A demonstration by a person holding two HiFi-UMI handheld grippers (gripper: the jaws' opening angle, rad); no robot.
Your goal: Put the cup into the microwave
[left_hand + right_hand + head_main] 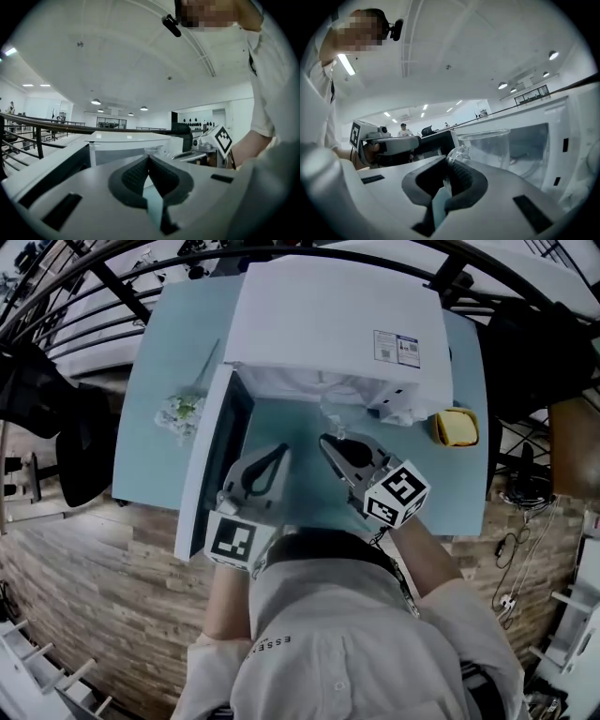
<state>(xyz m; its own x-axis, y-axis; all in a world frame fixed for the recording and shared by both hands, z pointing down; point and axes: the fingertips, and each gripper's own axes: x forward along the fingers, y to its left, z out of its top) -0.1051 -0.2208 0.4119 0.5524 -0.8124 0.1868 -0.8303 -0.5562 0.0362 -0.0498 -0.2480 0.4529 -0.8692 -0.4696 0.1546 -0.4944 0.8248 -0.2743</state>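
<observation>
Before the open microwave, the right gripper pinches the cup by its handle to carry it upright; the left gripper is closed, empty

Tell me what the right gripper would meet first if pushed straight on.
The right gripper holds the cup by its handle; straight ahead lies the open microwave, so likely its inner wall first, depth unclear.

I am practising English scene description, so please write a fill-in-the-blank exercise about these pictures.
1. The door of the microwave stands ____.
2. The right hand-held gripper grips the clear cup by its ____.
3. The left hand-held gripper, jaws together, holds ____.
Missing words: open; handle; nothing.
</observation>
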